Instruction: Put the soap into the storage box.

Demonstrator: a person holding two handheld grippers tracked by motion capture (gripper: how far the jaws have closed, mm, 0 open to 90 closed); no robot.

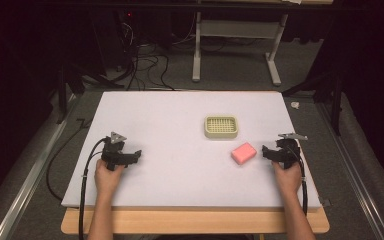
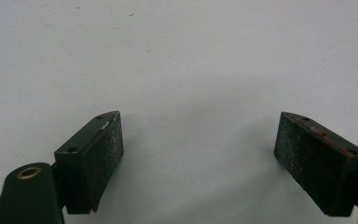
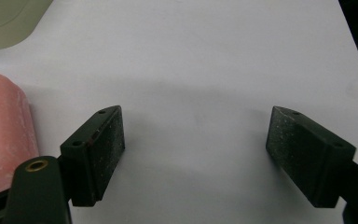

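Overhead, tray (image 1: 221,126) beyond pink soap (image 1: 243,152)

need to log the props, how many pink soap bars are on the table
1. The pink soap bar lies on the white table, just beside the right gripper and in front of the beige soap dish. Nothing seems to hide another.

Pink soap bar (image 1: 243,152) lies flat beside right gripper (image 1: 268,152).

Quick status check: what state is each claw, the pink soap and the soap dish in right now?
Left claw: open, holding nothing, over bare table.
Right claw: open, holding nothing, beside the soap.
Pink soap: flat on the table, outside the dish, ungripped.
Soap dish: upright, empty.
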